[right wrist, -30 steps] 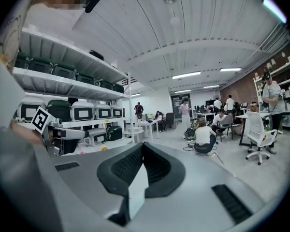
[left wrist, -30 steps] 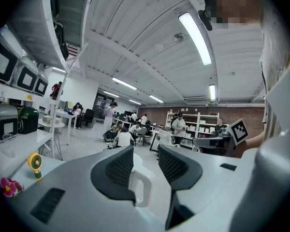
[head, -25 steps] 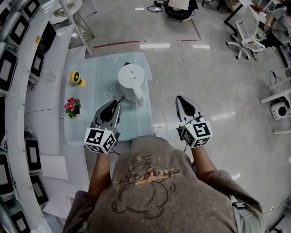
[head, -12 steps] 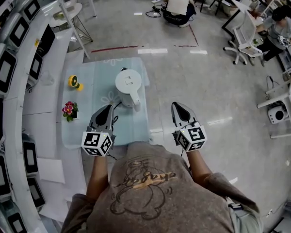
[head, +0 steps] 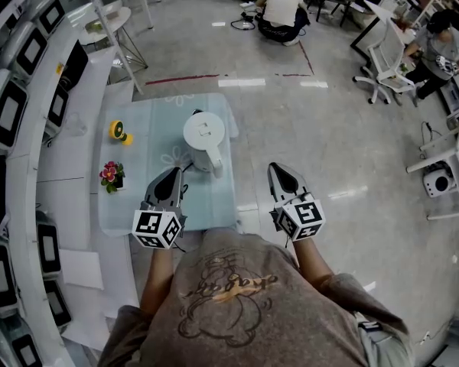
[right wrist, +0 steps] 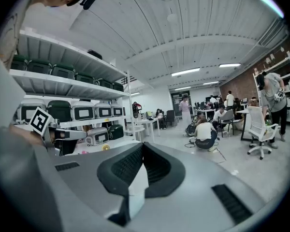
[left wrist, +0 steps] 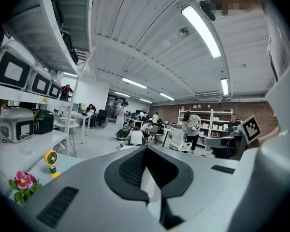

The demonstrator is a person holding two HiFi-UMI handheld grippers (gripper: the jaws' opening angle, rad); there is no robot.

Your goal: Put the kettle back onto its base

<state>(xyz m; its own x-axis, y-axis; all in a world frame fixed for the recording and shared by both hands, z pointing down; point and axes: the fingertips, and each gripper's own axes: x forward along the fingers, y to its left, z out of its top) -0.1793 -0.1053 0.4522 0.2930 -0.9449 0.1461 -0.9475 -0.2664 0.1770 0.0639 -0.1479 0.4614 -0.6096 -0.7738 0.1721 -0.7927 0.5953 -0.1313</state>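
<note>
**Kettle.** The kettle (head: pixel 204 132) is white, with a round flat lid seen from above. Its white handle (head: pixel 215 164) projects toward the near edge of the bench (head: pixel 138 197). The kettle stands upright on the pale blue covering of the bench, in the far right quarter, close to the right edge. From this steep angle the body hides what is under it, so it is not possible to confirm that the base is there.

**Left tongs.** The left tongs (head: pixel 177 171) are closed, jaws together, with nothing gripped. They are over the near part of the bench and point toward the far edge. The kettle lies just ahead of the tips and slightly to their right. The handle is the nearest part, and a clear gap remains between handle and tips.

**Right tongs.** The right tongs (head: pixel 276 167) are also closed and empty. They are beyond the right edge of the bench, over the floor. The kettle lies ahead and to their left, apart from them.

**Other items.** A small yellow fan (head: pixel 120 127) and a pot of flowers (head: pixel 111 173) stand along the left edge.
</note>
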